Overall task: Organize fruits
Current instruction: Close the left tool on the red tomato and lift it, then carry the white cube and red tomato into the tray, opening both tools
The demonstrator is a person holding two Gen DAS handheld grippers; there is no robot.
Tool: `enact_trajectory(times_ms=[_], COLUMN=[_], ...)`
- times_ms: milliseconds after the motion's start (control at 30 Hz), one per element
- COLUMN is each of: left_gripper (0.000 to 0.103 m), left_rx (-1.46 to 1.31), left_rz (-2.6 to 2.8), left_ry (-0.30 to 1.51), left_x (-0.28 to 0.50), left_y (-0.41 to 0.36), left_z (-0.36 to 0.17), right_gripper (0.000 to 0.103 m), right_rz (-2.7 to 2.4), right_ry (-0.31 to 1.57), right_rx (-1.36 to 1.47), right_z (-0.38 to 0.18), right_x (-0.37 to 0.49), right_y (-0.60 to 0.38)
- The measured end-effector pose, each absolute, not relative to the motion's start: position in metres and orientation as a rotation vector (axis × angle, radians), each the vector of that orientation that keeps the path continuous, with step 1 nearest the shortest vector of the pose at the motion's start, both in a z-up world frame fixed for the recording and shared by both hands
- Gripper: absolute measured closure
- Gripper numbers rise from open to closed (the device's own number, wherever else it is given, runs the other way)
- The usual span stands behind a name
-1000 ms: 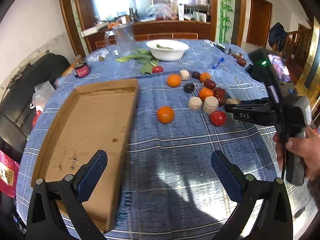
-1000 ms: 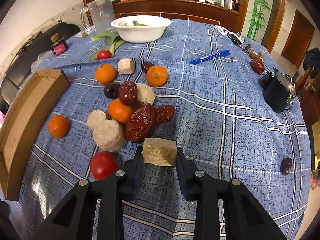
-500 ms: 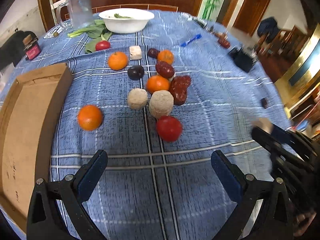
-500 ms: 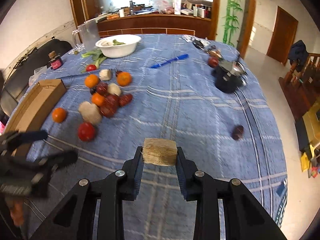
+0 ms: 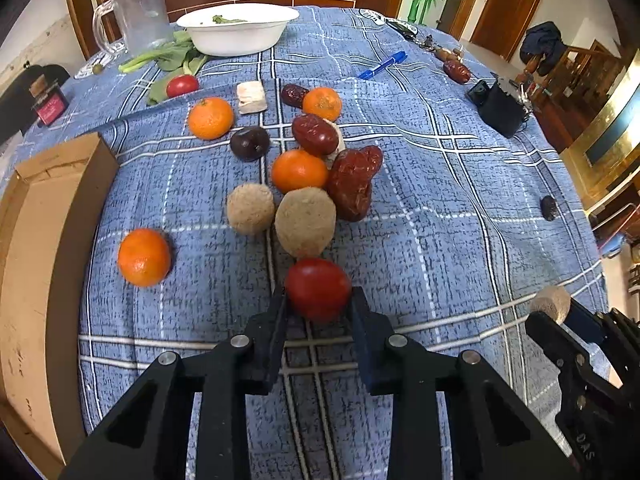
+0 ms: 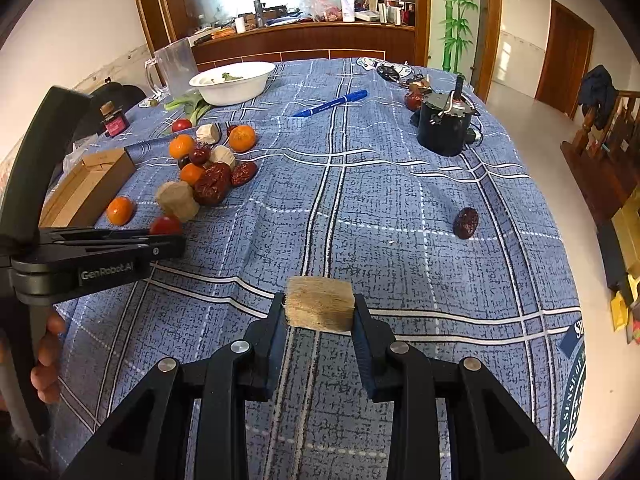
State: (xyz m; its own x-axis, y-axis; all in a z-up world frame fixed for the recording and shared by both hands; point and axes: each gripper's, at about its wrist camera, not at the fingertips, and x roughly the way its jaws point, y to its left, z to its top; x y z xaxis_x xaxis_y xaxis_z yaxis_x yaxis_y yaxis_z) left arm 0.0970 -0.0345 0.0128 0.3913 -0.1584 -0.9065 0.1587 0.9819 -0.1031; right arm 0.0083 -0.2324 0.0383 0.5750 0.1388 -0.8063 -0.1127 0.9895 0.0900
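My left gripper (image 5: 318, 304) is shut on a red tomato (image 5: 318, 288) at the near edge of the fruit pile; it also shows in the right wrist view (image 6: 166, 225). The pile holds oranges (image 5: 299, 170), red dates (image 5: 352, 184), a dark plum (image 5: 250, 143) and tan cakes (image 5: 306, 222). A lone orange (image 5: 144, 257) lies beside the cardboard tray (image 5: 36, 264). My right gripper (image 6: 319, 312) is shut on a tan cake block (image 6: 320, 309), held above the cloth right of the pile; it also shows in the left wrist view (image 5: 552, 304).
A white bowl (image 5: 236, 32), glass jug (image 5: 138, 14), greens (image 5: 172, 60) and a second tomato (image 5: 182, 85) are at the back. A blue pen (image 6: 332, 103), a black device (image 6: 444, 128) and a stray date (image 6: 466, 222) lie to the right.
My left gripper has moved forward to the pile and shut on the red tomato. My right gripper has carried the tan block back and to the right, away from the pile.
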Motion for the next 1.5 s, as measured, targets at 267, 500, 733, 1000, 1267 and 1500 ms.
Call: enact_trajectory(times_ms=[267, 500, 733, 1000, 1267, 1500], left_gripper=[0.074, 0.074, 0.074, 0.074, 0.074, 0.074], left_rx=[-0.010, -0.036, -0.111, -0.157, -0.230, -0.263], left_rz=[-0.265, -0.304, -0.293, -0.218, -0.091, 0.016], left_ry=[1.124, 1.089, 1.050, 0.994, 0.990, 1.000], left_x=[0.063, 0.030, 0.011, 0.002, -0.001, -0.005], left_y=[-0.022, -0.002, 0.046, 0.114, 0.197, 0.254], left_z=[0.031, 0.049, 0.067, 0.082, 0.076, 0.062], right_gripper=[0.070, 0.070, 0.070, 0.070, 0.070, 0.070], right_rz=[0.132, 0.133, 0.172, 0.272, 0.401, 0.520], right_ry=[0.933, 0.931, 0.930, 0.918, 0.913, 0.919], right_rx=[0.041, 0.029, -0.001, -0.057, -0.104, -0.143], right_z=[0.042, 0.046, 0.055, 0.070, 0.078, 0.074], right_x=[-0.004, -0.019, -0.021, -0.009, 0.010, 0.024], right_y=[-0.230, -0.207, -0.161, -0.085, -0.003, 0.066])
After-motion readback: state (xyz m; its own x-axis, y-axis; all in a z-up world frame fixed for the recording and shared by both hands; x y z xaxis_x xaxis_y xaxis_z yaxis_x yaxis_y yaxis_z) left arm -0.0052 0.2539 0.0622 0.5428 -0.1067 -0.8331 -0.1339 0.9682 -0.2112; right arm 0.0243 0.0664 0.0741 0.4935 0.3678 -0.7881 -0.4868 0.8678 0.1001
